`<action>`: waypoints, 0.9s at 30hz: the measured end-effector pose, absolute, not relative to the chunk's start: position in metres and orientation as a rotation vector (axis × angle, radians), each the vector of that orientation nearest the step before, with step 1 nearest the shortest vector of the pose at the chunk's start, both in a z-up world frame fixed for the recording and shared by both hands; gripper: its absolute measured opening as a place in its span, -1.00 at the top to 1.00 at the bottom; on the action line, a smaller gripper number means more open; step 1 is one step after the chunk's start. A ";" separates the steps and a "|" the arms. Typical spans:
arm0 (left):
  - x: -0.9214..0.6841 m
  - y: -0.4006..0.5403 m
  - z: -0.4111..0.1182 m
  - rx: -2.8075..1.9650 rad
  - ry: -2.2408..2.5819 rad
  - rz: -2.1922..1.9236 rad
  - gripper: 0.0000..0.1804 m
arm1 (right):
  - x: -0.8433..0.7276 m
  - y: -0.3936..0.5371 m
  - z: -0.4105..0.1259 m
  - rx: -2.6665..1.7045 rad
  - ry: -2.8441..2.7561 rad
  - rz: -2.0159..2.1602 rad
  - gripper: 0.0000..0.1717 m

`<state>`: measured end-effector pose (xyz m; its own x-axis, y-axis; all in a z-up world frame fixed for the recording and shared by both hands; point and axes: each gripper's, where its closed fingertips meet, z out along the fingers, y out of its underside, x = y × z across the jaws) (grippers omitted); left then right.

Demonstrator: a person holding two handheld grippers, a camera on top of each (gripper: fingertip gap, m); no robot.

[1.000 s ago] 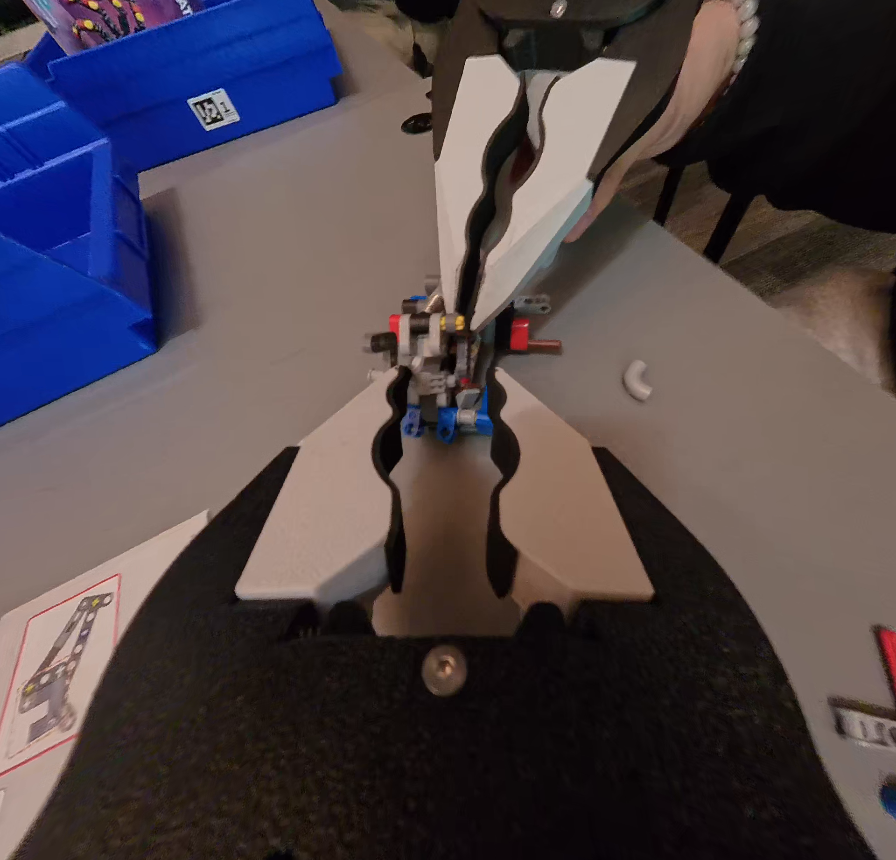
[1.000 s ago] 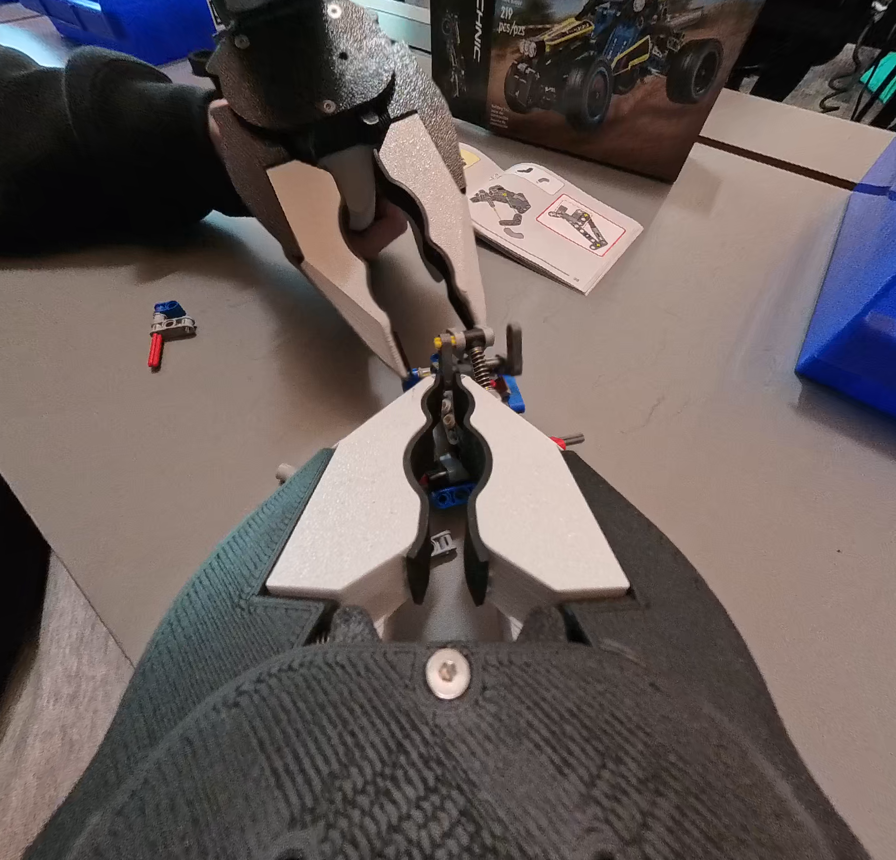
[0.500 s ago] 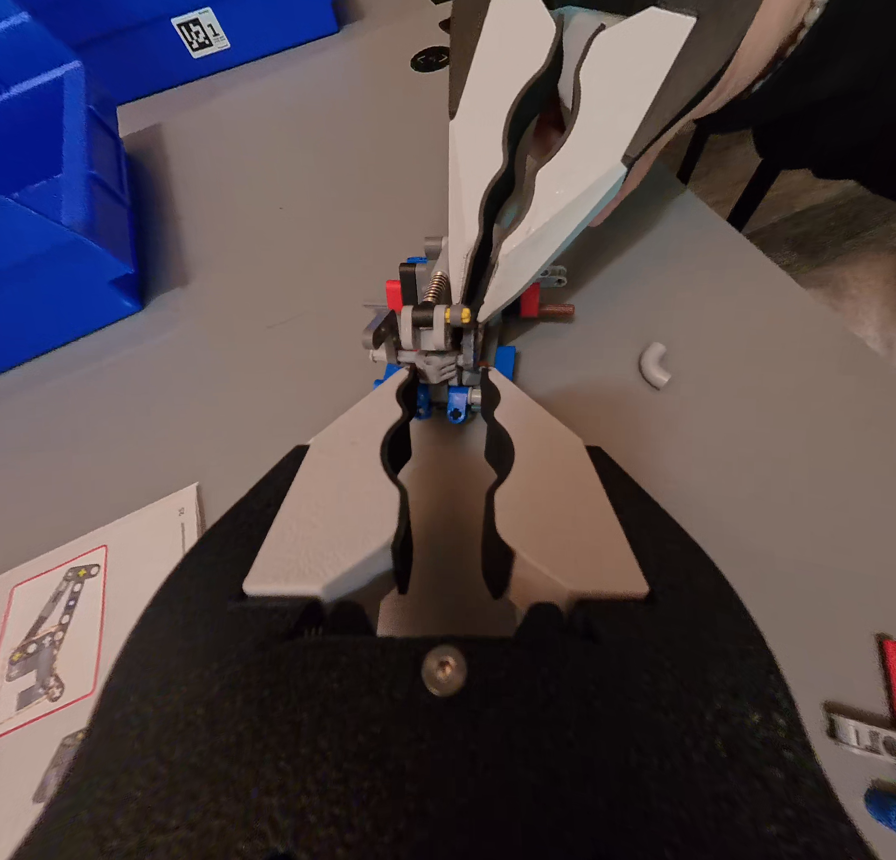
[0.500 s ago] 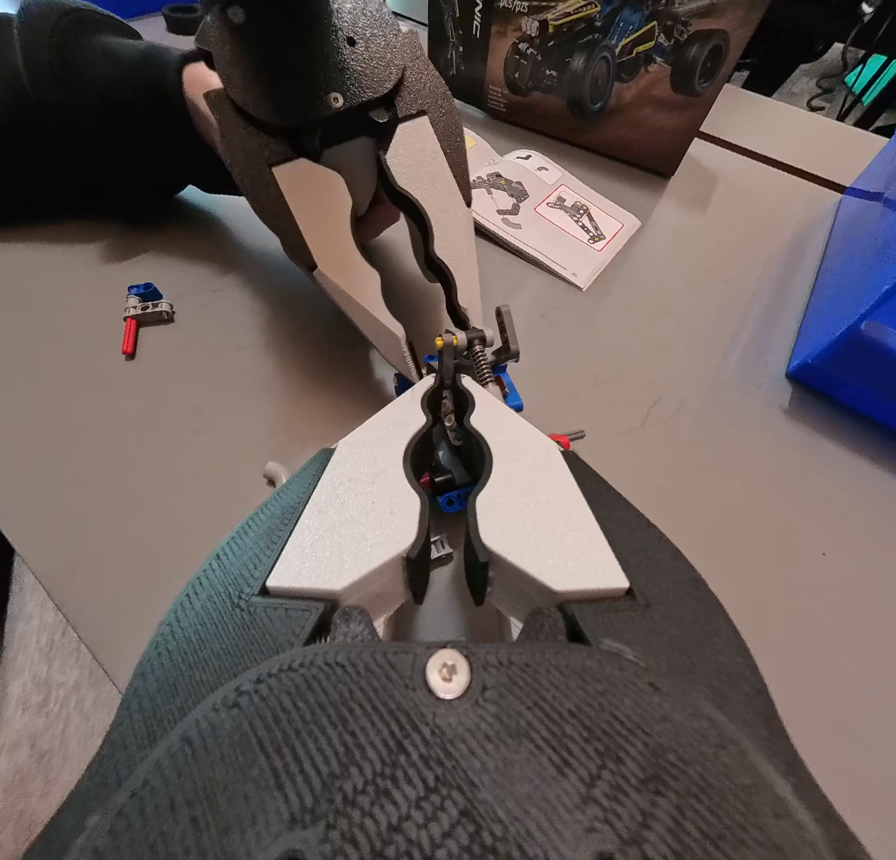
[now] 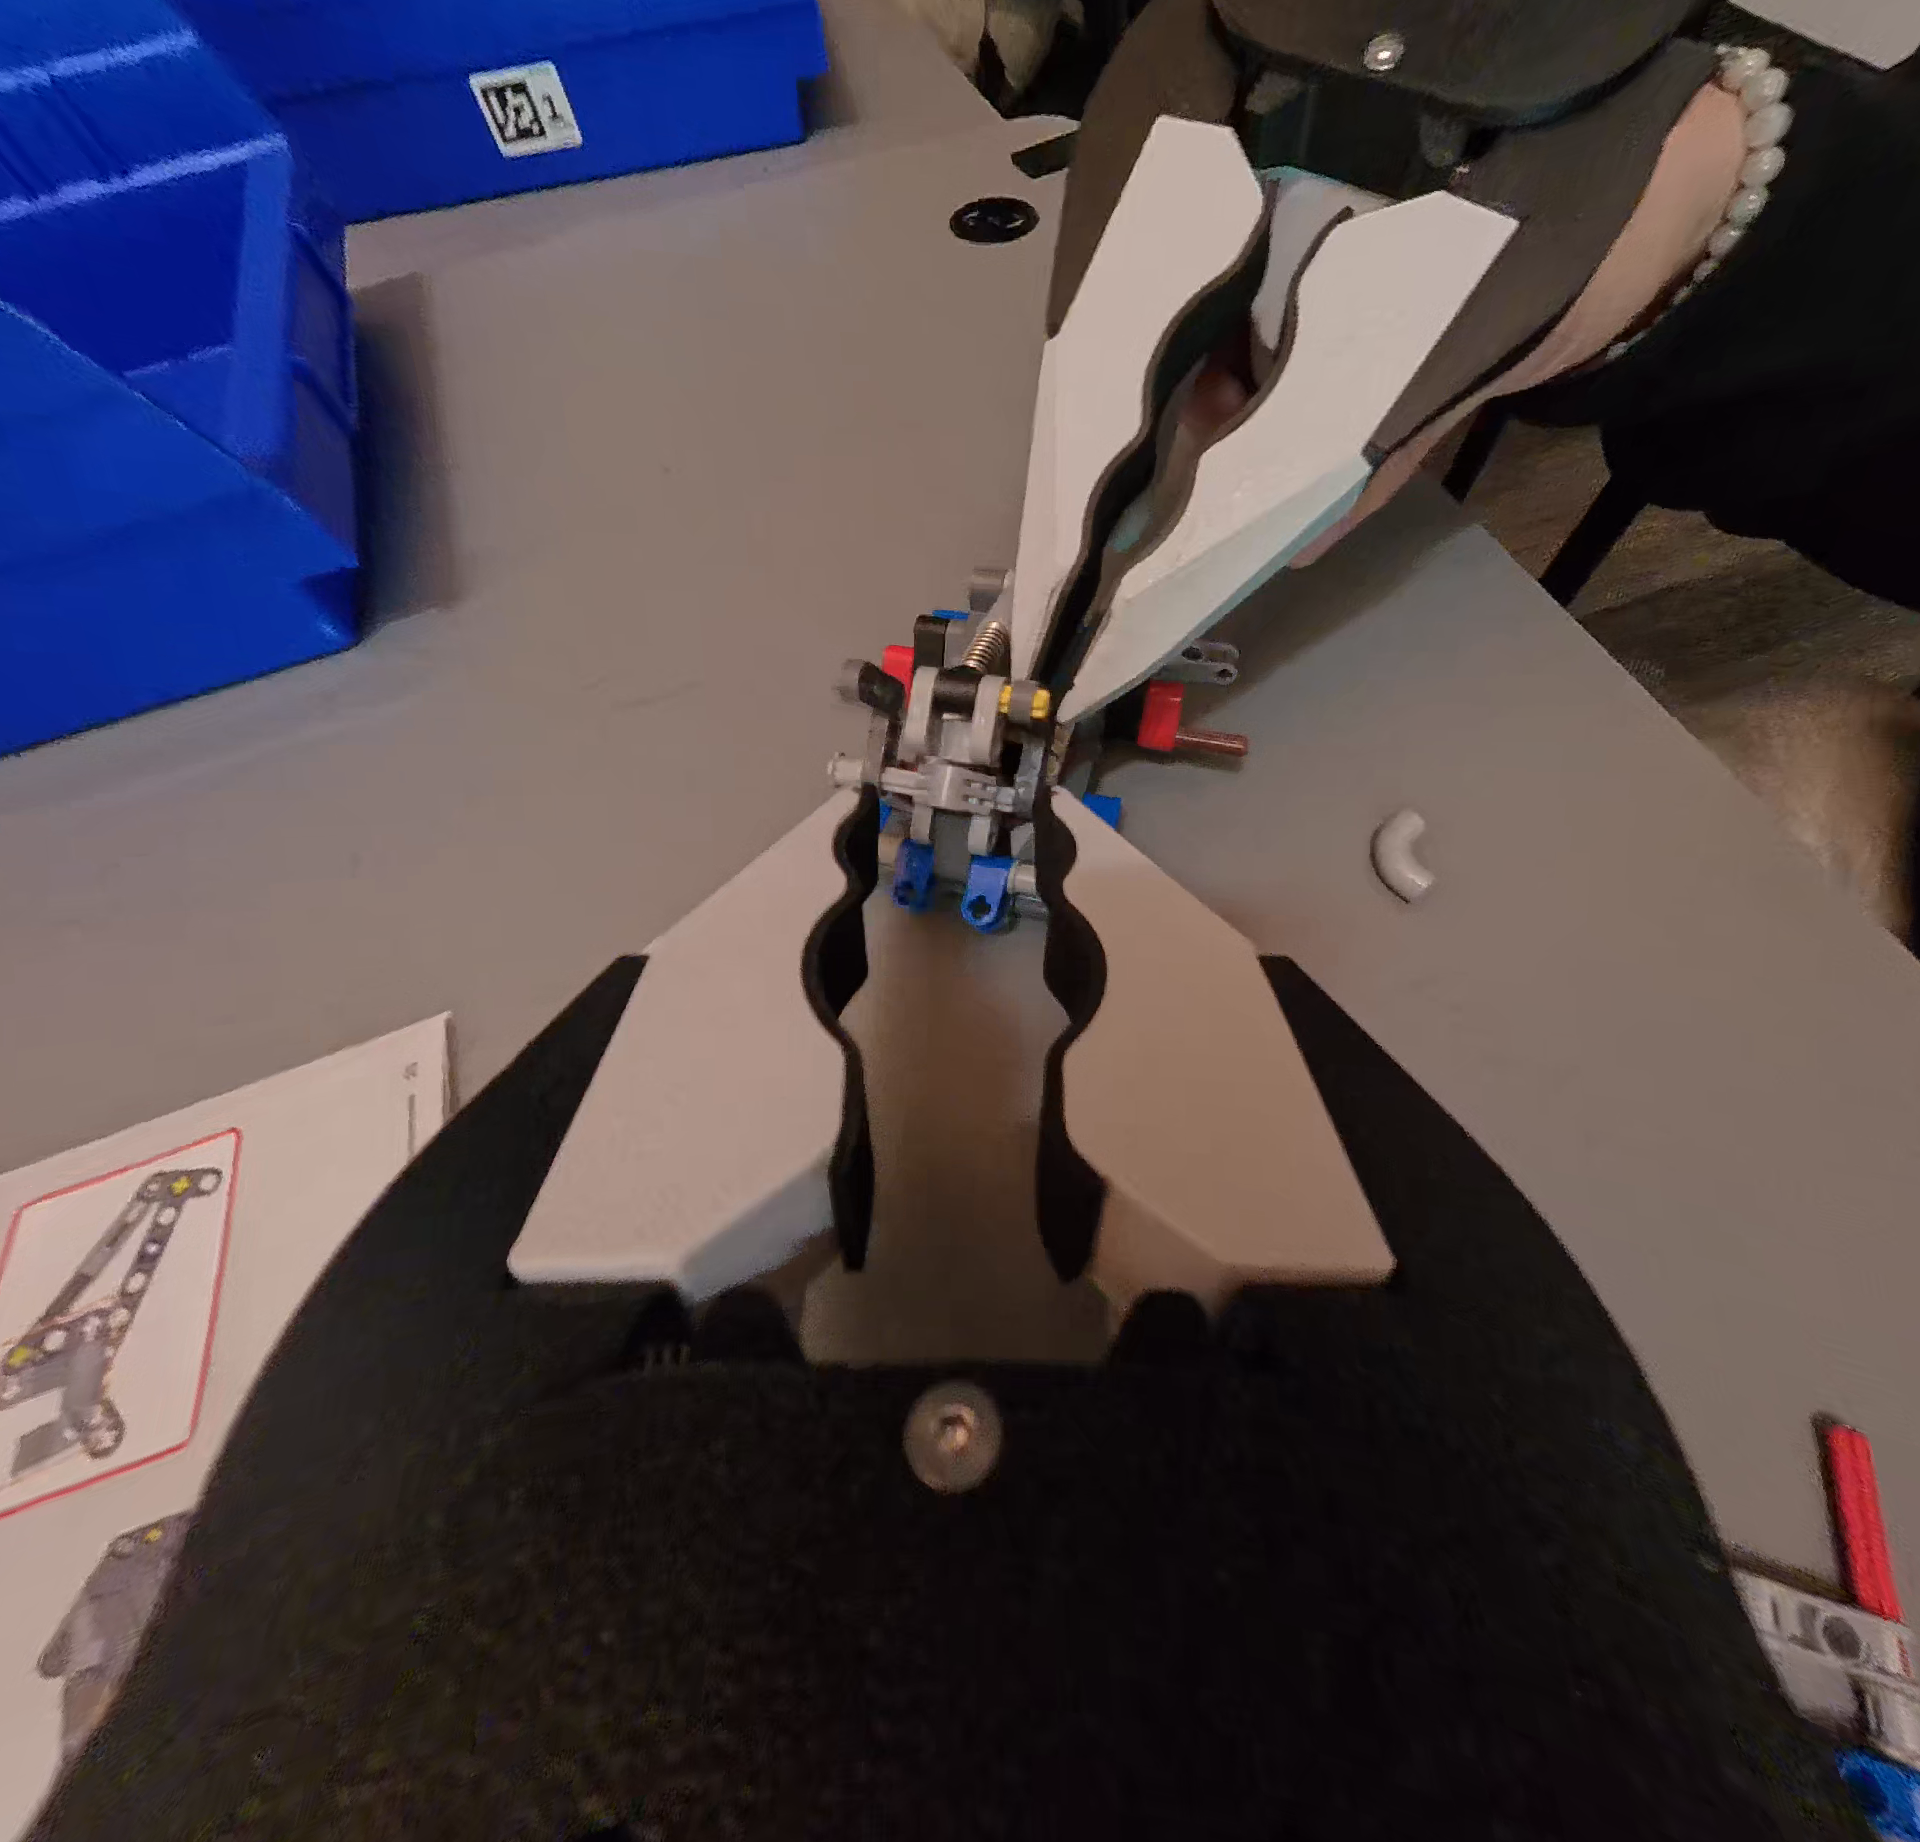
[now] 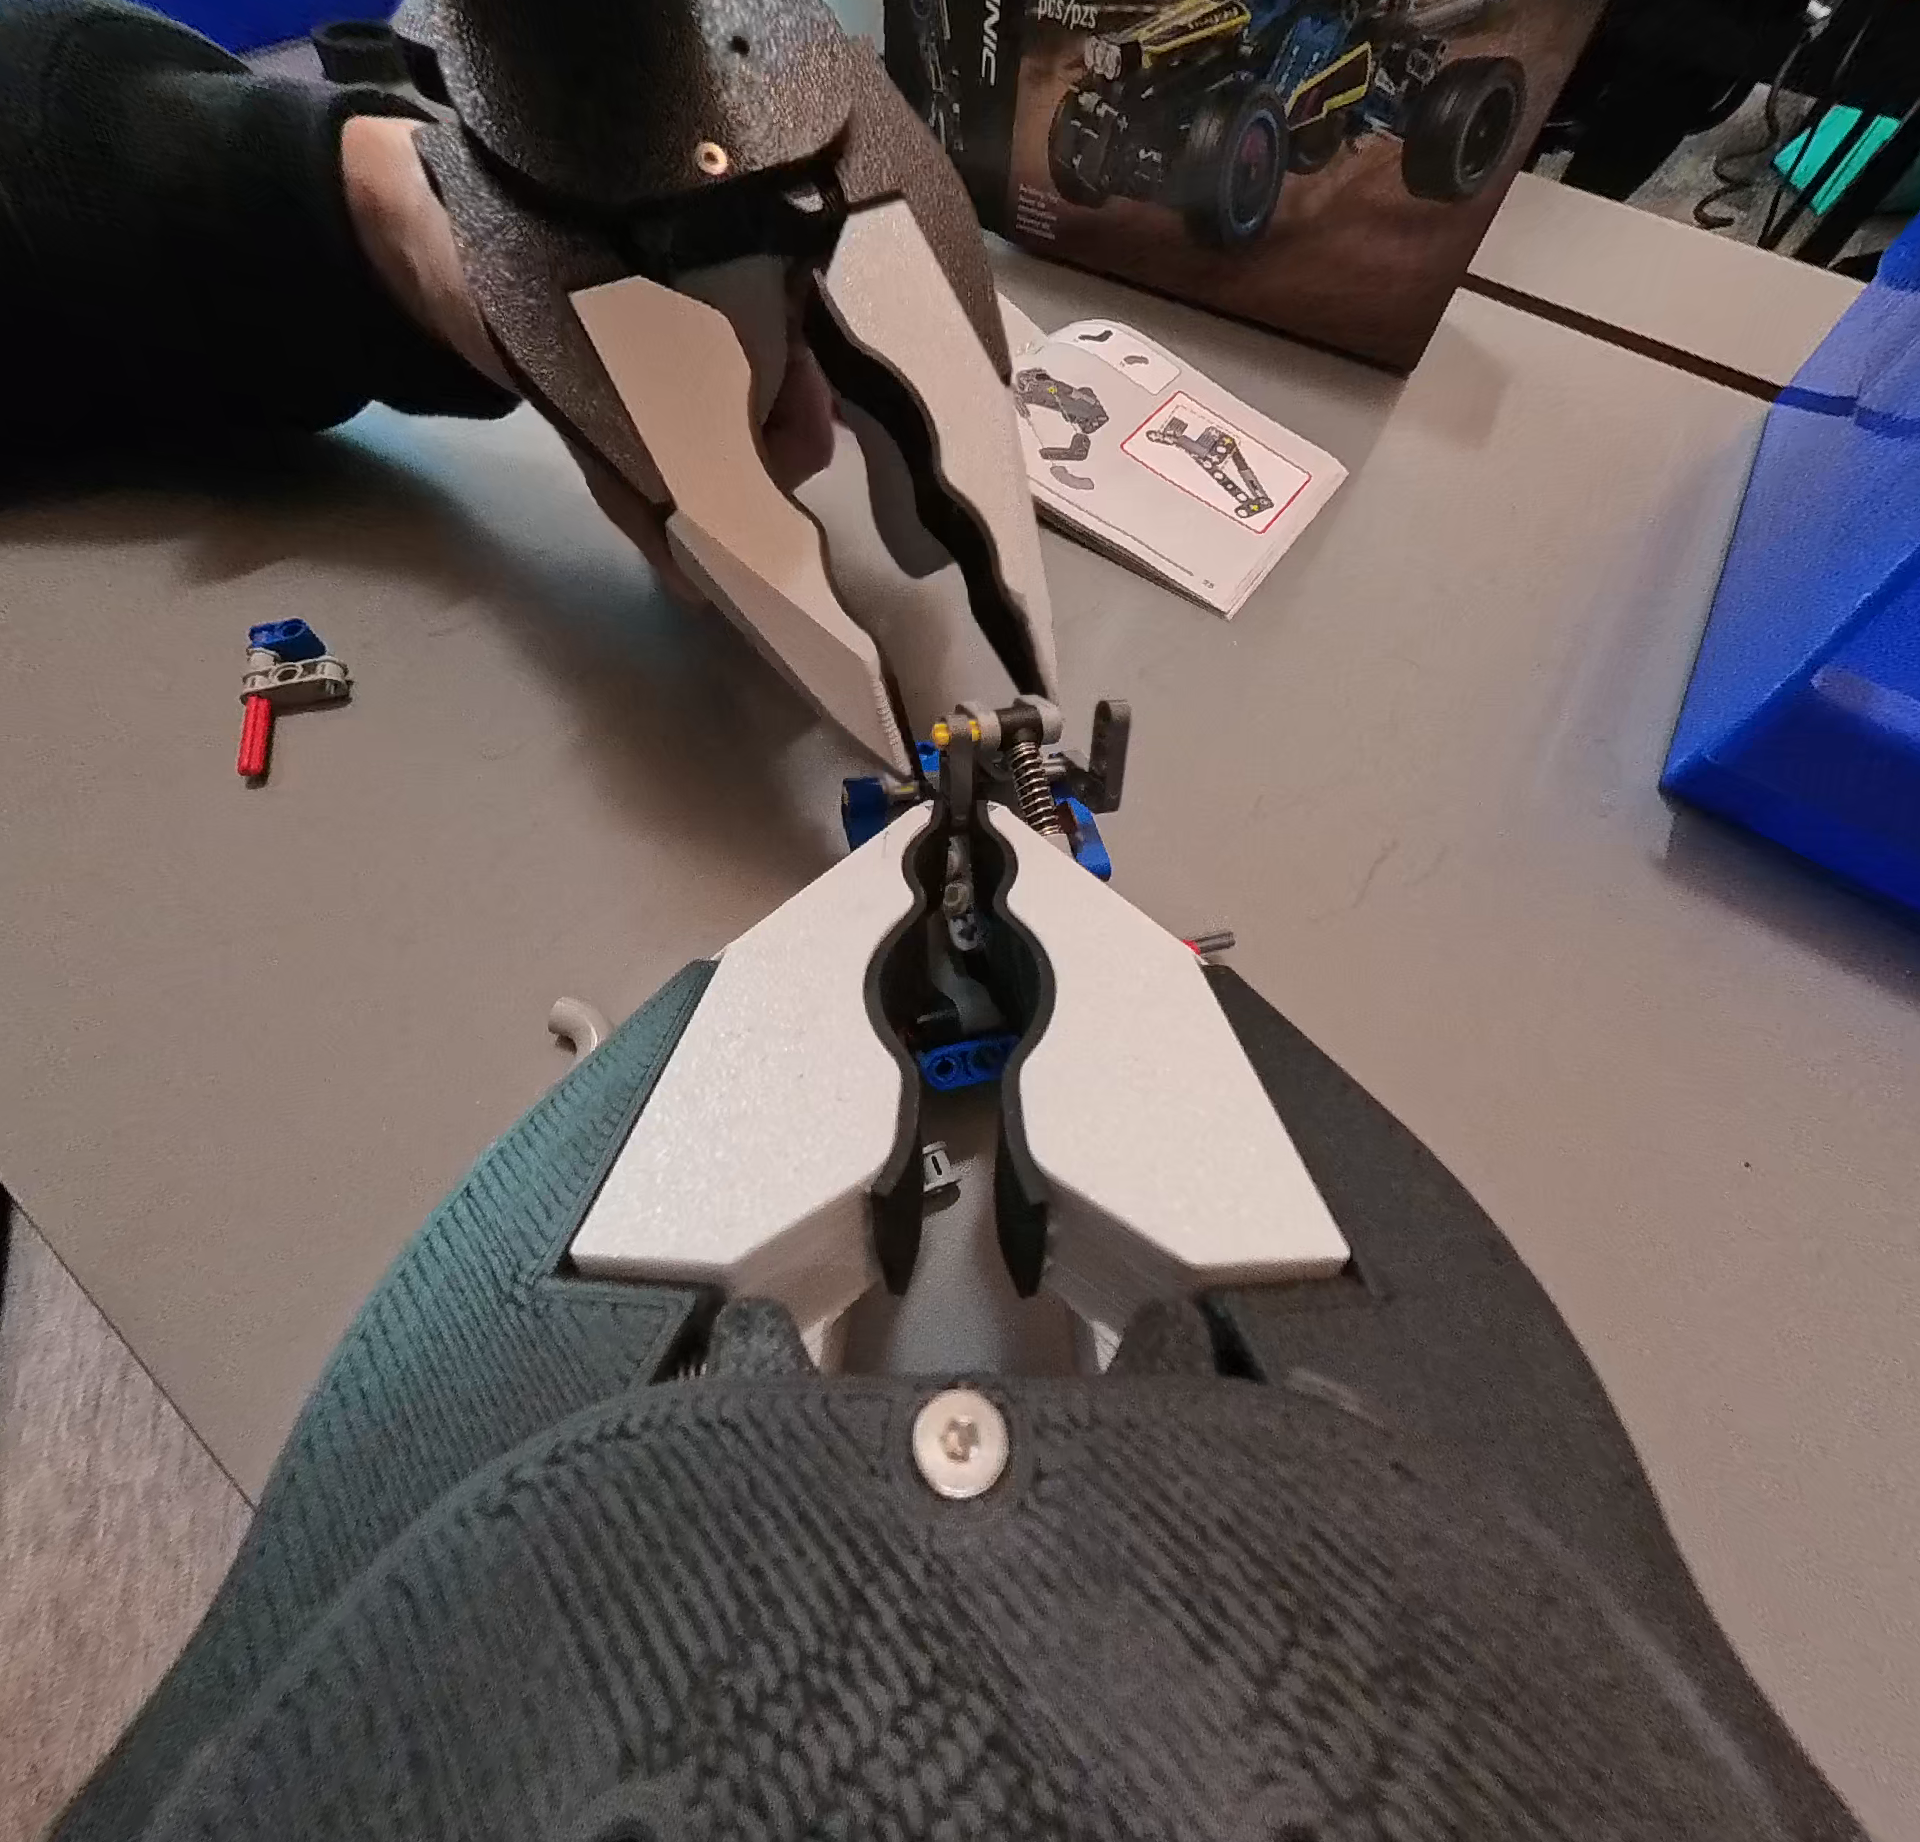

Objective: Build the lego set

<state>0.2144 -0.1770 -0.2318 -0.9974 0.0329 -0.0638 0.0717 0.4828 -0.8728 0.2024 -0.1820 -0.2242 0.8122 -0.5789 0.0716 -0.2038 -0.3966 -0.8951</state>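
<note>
A small brick assembly (image 5: 951, 753) of grey, black and blue parts with a metal spring stands on the grey table (image 5: 623, 545). My left gripper (image 5: 951, 816) has its two fingertips against the assembly's sides, at the grey cross piece above the blue connectors. My right gripper (image 6: 958, 821) is shut on a thin dark grey upright beam (image 6: 956, 779) of the same assembly (image 6: 1023, 753). In the left wrist view the right gripper (image 5: 1055, 691) comes in from above. In the right wrist view the left gripper (image 6: 966, 727) reaches down from the far side.
Blue bins (image 5: 156, 442) stand at the left, and one bin (image 6: 1818, 649) at the right. An open booklet (image 6: 1174, 452) and a toy-car box (image 6: 1247, 130) lie beyond. Loose pieces: a white elbow (image 5: 1403, 857), a red-and-brown part (image 5: 1174, 722), a blue-grey-red part (image 6: 275, 680). Both grippers' tips are close together, under 4 cm apart. About 8 cm separates my left fingertips from the white elbow (image 5: 1403, 857).
My left fingers slid from the blue base up to the grey middle of the assembly, narrowing and then widening slightly. My right gripper stayed shut on the dark beam.
</note>
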 end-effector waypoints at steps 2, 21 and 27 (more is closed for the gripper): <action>0.211 -0.177 -0.227 0.164 2.638 -1.588 0.74 | 0.202 -0.183 -0.221 -1.949 0.583 -0.449 1.00; 0.204 -0.177 -0.232 0.362 2.555 -1.554 0.74 | 0.203 -0.185 -0.217 -1.918 0.595 -0.444 0.99; 0.207 -0.177 -0.231 0.348 2.534 -1.544 0.77 | 0.204 -0.184 -0.219 -1.934 0.602 -0.441 0.99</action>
